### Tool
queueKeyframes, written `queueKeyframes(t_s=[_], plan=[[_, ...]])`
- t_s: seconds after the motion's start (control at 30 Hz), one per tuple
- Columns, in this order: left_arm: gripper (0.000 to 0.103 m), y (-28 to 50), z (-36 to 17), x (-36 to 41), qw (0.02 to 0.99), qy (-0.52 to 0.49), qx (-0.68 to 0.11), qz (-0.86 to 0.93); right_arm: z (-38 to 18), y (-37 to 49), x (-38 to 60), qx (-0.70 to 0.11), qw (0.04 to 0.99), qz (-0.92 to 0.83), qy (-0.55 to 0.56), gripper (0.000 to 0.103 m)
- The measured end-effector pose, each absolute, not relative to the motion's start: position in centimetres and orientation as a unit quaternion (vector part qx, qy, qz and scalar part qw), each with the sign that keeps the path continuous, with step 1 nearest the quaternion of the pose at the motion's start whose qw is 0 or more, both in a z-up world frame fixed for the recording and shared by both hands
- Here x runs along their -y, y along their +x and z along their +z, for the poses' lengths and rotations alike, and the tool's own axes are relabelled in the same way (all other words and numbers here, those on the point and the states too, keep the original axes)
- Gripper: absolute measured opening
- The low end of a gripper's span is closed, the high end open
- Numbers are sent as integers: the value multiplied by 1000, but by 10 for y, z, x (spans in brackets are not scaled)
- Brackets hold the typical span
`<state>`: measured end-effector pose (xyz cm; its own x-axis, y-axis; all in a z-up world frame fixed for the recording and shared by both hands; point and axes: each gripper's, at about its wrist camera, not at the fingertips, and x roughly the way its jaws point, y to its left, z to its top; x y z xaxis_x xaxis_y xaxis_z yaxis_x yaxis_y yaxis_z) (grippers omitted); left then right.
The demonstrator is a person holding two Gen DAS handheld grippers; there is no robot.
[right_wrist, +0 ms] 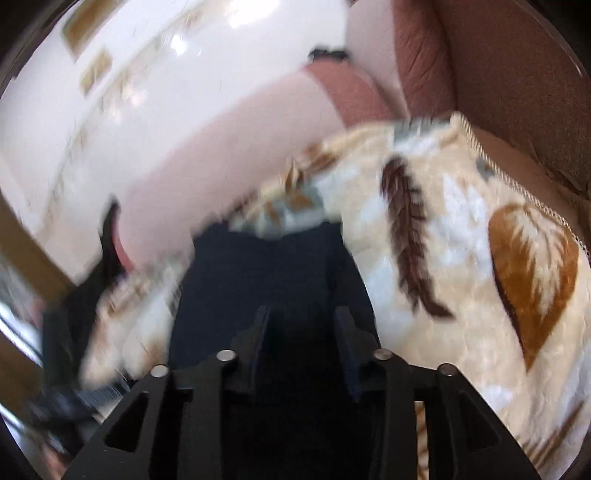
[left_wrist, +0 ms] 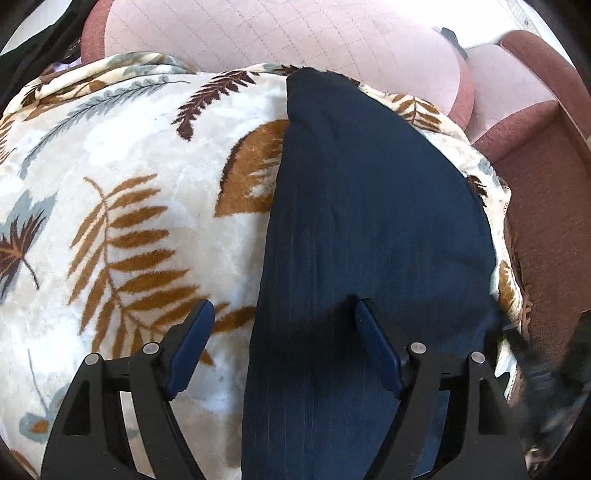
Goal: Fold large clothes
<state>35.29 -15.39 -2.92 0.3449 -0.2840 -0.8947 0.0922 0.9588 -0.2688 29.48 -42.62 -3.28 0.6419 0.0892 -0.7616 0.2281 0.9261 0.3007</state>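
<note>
A dark navy garment (left_wrist: 369, 206) lies folded in a long strip on a cream blanket with brown leaf prints (left_wrist: 147, 192). My left gripper (left_wrist: 284, 310) is open just above the near end of the garment, one finger over the blanket and one over the cloth. In the blurred right wrist view the same navy garment (right_wrist: 266, 266) runs away from my right gripper (right_wrist: 303, 314), whose fingers stand partly apart over the cloth with nothing clearly pinched between them.
The blanket (right_wrist: 461, 258) covers a sofa with pink seat cushions (left_wrist: 295, 33) and reddish-brown arms (left_wrist: 546, 192). A black blurred object (left_wrist: 554, 369) moves at the lower right edge of the left wrist view. A white wall (right_wrist: 147, 74) is behind.
</note>
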Motion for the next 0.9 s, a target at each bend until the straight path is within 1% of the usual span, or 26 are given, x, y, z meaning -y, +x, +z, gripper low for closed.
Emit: queueKeyframes(t_s=[0.03,0.1,0.13,0.23,0.33,0.37,0.4,0.47,0.5,0.57,0.63,0.73,0.77,0.8,0.83,0.87,0.9], plan=[[79,352,-29,155,814,-86,-563,-114,-40,294,424,-443,880,-54,165,33],[79,348,-26,154,814,-83,-564,-112,-32,281,427,-426,885,-57,178,34],[79,345,-25,153,817,-78,-561,-109,-24,271,428,-411,890,-47,193,37],[79,338,-24,150,819,-71,-559,-105,-16,252,425,-388,899,-12,203,37],[79,325,-33,149,814,-60,-568,-109,-43,258,417,-462,874,-23,148,37],[79,322,-36,150,811,-55,-572,-114,-43,258,419,-463,873,-24,152,37],[79,319,-38,149,809,-51,-573,-119,-39,257,426,-457,872,-24,171,40],[79,315,-37,144,812,-48,-566,-131,-21,260,443,-429,876,-39,219,40],[79,316,-35,143,814,-50,-564,-131,-14,263,449,-411,879,-45,237,43],[79,326,-29,137,814,-70,-562,-127,-3,278,459,-391,877,-52,273,45],[79,337,-24,137,812,-89,-563,-128,-4,298,459,-394,870,-44,292,45],[79,353,-21,145,815,-95,-558,-126,-18,332,453,-412,859,-38,301,46],[79,357,-24,149,815,-90,-559,-124,-24,339,450,-410,861,-38,298,45],[79,360,-28,153,814,-86,-562,-122,-26,342,448,-407,866,-38,289,27],[79,365,-34,158,809,-83,-569,-121,-29,349,444,-414,869,-46,267,4],[80,368,-39,160,806,-84,-574,-122,-37,358,445,-433,866,-75,239,4],[80,370,-43,161,801,-88,-579,-123,-43,362,448,-440,863,-94,230,0]])
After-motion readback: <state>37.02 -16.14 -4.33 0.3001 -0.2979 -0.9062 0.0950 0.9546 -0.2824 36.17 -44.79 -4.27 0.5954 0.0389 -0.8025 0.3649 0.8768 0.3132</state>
